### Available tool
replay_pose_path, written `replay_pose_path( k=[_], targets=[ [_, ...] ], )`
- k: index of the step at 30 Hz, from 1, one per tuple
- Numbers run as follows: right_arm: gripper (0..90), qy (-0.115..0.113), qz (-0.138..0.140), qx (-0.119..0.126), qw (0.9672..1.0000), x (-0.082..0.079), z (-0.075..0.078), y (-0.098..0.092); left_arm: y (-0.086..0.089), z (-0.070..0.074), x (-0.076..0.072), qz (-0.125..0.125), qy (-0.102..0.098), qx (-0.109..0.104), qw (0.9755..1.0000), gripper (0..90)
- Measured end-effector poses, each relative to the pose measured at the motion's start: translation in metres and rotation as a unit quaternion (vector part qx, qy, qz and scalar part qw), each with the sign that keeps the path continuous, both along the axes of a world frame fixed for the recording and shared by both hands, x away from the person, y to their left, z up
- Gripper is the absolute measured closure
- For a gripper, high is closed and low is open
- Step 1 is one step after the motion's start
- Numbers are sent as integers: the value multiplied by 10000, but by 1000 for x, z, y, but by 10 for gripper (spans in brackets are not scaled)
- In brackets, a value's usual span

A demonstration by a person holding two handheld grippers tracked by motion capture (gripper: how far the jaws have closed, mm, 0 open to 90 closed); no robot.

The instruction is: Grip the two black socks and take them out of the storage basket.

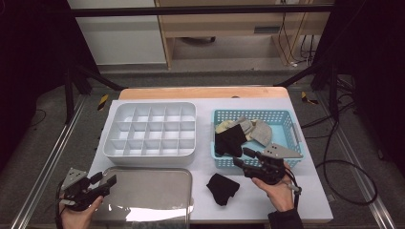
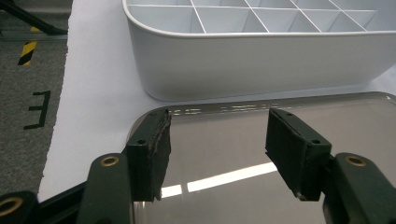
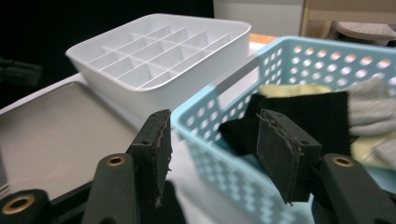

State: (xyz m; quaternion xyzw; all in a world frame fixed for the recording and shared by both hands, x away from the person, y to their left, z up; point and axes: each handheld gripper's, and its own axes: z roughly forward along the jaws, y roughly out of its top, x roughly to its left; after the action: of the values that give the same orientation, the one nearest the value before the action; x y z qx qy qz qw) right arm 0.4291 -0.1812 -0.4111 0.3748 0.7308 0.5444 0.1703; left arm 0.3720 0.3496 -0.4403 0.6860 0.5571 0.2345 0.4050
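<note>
Between socks: one black sock [image 1: 222, 187] lies on the table, basket [image 1: 288, 116] next

My right gripper [image 1: 242, 158] is open and empty at the basket edge; left gripper [image 1: 106, 182] waits open, empty, over the tray [image 1: 148, 174]

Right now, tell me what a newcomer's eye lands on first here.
Probably the light blue basket at the table's right, heaped with black, grey and yellowish cloth items, beside the white divided organiser at centre. A lone black cloth piece lies in front of the basket, left of the open right gripper; a shiny metal tray sits near the open left gripper.
</note>
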Motion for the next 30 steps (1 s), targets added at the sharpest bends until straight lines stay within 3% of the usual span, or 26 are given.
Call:
replay_pose_path(
  k=[7, 13, 18, 22, 30],
  targets=[
    [389, -154, -197, 27, 9997, 21, 19, -7, -1, -1, 1, -2, 9, 5, 10000, 393],
    [326, -295, -244, -238, 9990, 43, 31, -5, 0, -1, 1, 7, 3, 11, 10000, 393],
    [277, -371, -333, -308, 9983, 61, 38, -5, 0, -1, 1, -2, 15, 10, 10000, 393],
    [248, -442, -440, -318, 9975, 75, 42, -5, 0, -1, 1, 2, 11, 8, 10000, 394],
    [227, -366, -707, -337, 9963, 94, 39, -4, 0, -2, 2, -1, 28, 17, 10000, 394]
  ],
)
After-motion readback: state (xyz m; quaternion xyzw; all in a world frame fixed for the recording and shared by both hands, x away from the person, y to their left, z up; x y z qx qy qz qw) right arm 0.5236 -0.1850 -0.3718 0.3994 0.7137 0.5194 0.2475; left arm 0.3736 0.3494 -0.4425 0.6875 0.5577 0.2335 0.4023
